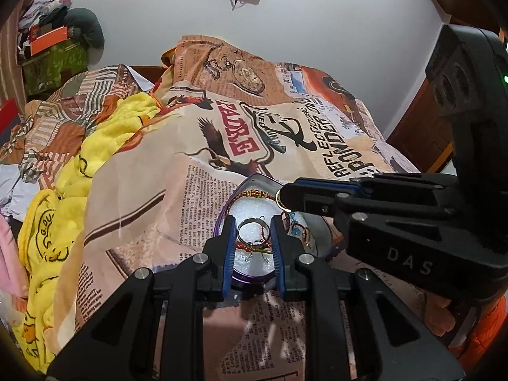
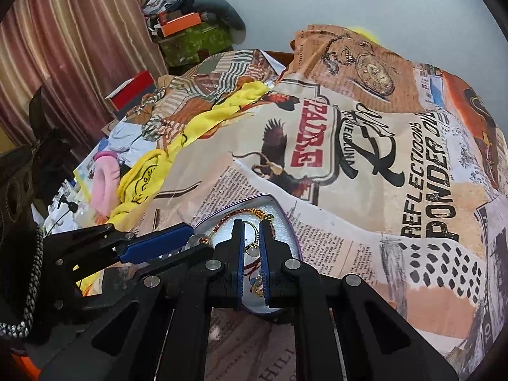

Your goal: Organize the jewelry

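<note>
Silver ring (image 1: 250, 229) between left tongs (image 1: 252, 222)

Both grippers were matte black plastic linkages with round silver screws at the pivots and blue ribbed pads lining the jaws. The right gripper (image 1: 287, 198) had "DAS" stamped on its housing, plus a green LED. The left gripper (image 2: 190, 238) trailed a black-and-white braided cable.

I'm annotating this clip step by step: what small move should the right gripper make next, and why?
Probably lower the right gripper a little and close on the gold ring. Its fingers stand slightly apart over the purple-rimmed tin, straddling the ring and threads but not visibly pinching them. The left gripper hovers open over the silver ring beside it.
</note>
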Available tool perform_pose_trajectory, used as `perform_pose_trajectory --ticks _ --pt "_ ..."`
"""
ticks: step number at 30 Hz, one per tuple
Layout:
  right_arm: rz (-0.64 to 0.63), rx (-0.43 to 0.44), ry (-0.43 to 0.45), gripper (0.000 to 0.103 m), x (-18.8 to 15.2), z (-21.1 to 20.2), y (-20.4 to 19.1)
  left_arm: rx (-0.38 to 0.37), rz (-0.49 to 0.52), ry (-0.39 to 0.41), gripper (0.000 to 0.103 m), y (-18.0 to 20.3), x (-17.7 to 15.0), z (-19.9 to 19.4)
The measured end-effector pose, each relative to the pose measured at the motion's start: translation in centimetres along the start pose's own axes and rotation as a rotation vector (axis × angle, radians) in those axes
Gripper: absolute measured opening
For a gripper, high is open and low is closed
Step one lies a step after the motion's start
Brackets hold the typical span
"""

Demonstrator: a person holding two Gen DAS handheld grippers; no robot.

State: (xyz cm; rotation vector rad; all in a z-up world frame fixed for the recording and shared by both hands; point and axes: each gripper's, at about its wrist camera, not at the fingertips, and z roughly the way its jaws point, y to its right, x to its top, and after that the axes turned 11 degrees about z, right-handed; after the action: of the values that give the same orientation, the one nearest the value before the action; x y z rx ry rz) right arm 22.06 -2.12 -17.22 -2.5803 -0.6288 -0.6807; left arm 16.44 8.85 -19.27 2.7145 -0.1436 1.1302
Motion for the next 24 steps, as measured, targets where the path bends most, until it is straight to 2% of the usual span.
perform_pose_trajectory --ticks 11,17,19,24 --pt "0.008 -0.009 -0.010 0.009 0.2 -0.8 0.4 0.008 0.013 -0.010 0.020 0.2 0.1 0.3" --pt "-0.017 -0.072 0.066 0.017 -0.4 -3.8 1.2 0.015 0.018 -0.009 0.020 0.5 0.5 0.3" --pt "-0.022 -0.106 0.089 0.020 -0.8 -4.8 1.9 0.018 0.022 -0.007 0.020 0.6 0.7 0.2" --pt "-0.030 -0.229 0.139 0.041 -2.4 -7.6 4.6 0.021 0.033 -0.007 0.020 1.1 1.0 0.3"
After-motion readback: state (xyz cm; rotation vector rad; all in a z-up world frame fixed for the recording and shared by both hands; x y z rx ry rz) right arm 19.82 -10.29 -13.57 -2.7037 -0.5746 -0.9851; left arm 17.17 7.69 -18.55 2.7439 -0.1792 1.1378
